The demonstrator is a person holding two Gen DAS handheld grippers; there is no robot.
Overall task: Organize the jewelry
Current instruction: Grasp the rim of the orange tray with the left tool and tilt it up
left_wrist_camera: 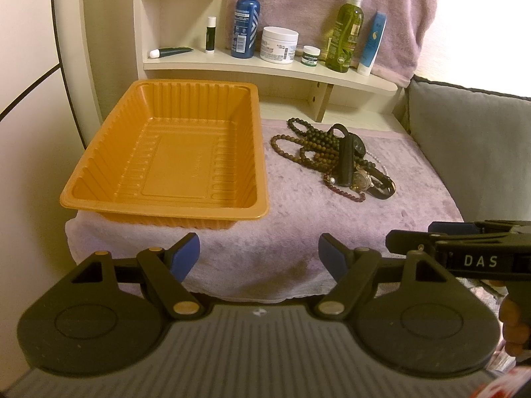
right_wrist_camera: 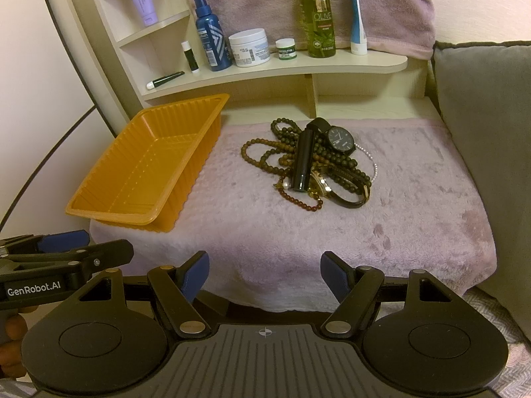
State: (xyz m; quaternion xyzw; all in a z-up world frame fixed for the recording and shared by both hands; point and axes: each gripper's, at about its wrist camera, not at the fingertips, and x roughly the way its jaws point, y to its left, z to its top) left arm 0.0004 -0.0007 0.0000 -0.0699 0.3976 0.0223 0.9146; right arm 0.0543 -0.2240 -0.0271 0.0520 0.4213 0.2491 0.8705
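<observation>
An empty orange plastic tray (left_wrist_camera: 172, 165) (right_wrist_camera: 142, 179) lies on the left of a mauve towel (left_wrist_camera: 298, 225) (right_wrist_camera: 415, 199). To its right is a tangled jewelry pile (left_wrist_camera: 332, 156) (right_wrist_camera: 308, 162): brown beads (right_wrist_camera: 262, 152), dark green beads (right_wrist_camera: 285, 129), a black watch (right_wrist_camera: 338, 139), a gold watch (right_wrist_camera: 323, 184), a red bead bracelet (right_wrist_camera: 298, 200), a pearl strand (right_wrist_camera: 373, 162) and a black cylinder (right_wrist_camera: 302, 162) on top. My left gripper (left_wrist_camera: 259, 255) hangs open before the towel's front edge, nothing between its fingers. Beside it my right gripper (right_wrist_camera: 265, 272) is open and empty too, facing the pile.
A curved shelf (left_wrist_camera: 298, 69) behind the towel carries a blue spray bottle (left_wrist_camera: 245, 23), a white jar (left_wrist_camera: 278, 44), a green bottle (left_wrist_camera: 345, 30) and tubes. A grey cushion (right_wrist_camera: 481, 116) bounds the right side. A pink towel (right_wrist_camera: 265, 0) hangs behind the shelf.
</observation>
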